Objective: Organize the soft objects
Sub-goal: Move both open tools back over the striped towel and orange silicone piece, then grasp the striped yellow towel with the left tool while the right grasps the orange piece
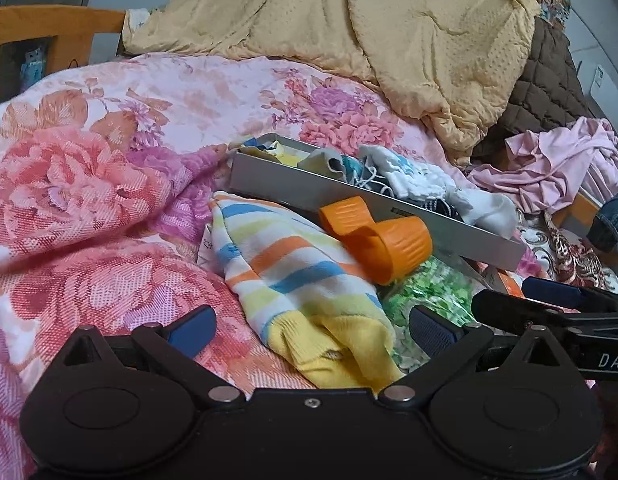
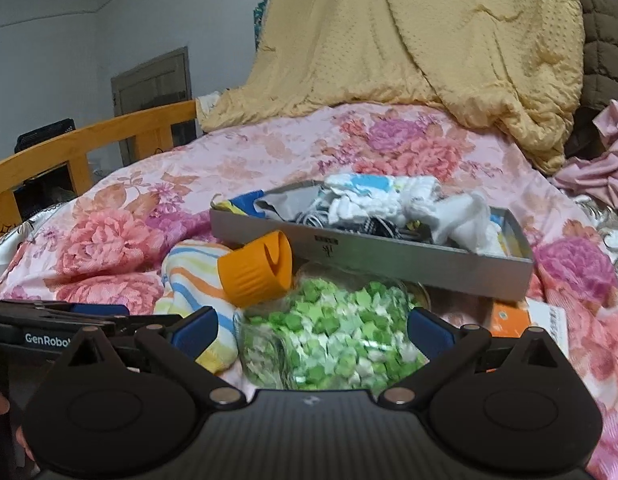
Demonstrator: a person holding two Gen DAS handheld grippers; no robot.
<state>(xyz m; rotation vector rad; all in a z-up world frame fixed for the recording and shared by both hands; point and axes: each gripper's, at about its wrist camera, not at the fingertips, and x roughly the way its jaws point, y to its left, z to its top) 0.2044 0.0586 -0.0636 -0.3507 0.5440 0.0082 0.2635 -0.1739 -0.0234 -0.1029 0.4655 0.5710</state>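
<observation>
A striped sock with a yellow cuff (image 1: 301, 280) lies on the floral quilt; it also shows in the right wrist view (image 2: 197, 284). My left gripper (image 1: 311, 330) is open, its fingers either side of the sock's cuff, not closed on it. A grey tray (image 1: 373, 204) holds several socks and cloths (image 1: 413, 178); it also shows in the right wrist view (image 2: 389, 256). An orange silicone piece (image 1: 377, 236) rests between sock and tray. My right gripper (image 2: 312, 330) is open over a clear jar of green and white paper stars (image 2: 333, 328).
A yellow quilt (image 1: 389, 20) is heaped behind, with a brown quilted blanket (image 1: 545, 84) and pink clothes (image 1: 557, 160) at the right. A wooden bed rail (image 2: 89, 140) runs along the left. An orange and white box (image 2: 525, 316) lies under the tray's right end.
</observation>
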